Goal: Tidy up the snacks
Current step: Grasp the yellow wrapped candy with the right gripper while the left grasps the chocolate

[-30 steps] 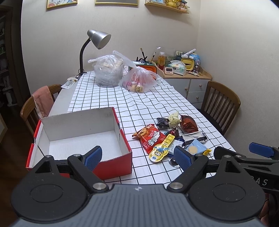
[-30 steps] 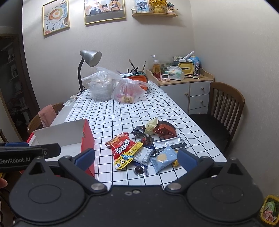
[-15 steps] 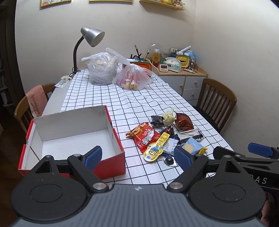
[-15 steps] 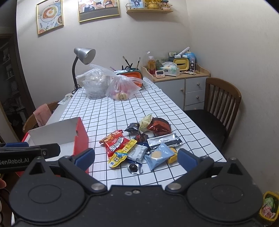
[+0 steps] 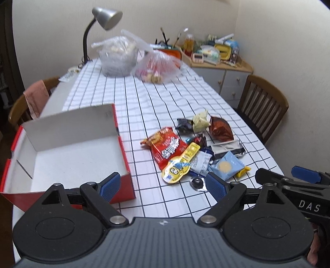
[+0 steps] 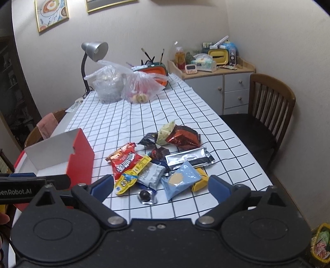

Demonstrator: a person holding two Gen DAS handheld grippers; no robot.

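Observation:
A pile of snack packets lies on the checked tablecloth: a red bag [image 5: 165,145] [image 6: 123,159], a yellow pouch [image 5: 180,163] [image 6: 131,175], a light blue packet [image 5: 225,168] [image 6: 180,180], a silver-black wrapper [image 6: 188,158], a brown-red bag [image 5: 220,129] [image 6: 183,137]. An empty red box with white inside [image 5: 72,152] [image 6: 59,154] stands left of the pile. My left gripper [image 5: 163,185] is open and empty above the table's near edge. My right gripper [image 6: 160,183] is open and empty, just short of the pile.
Two clear plastic bags [image 5: 118,55] [image 5: 157,69] and a grey desk lamp [image 5: 107,15] stand at the table's far end. Wooden chairs [image 6: 270,105] [image 5: 31,99] stand at each side. A cluttered cabinet [image 6: 214,70] stands in the back right corner.
Both grippers have moved forward and tilted down toward the table. The snacks and box appear larger and nearer. Nothing has been grasped.

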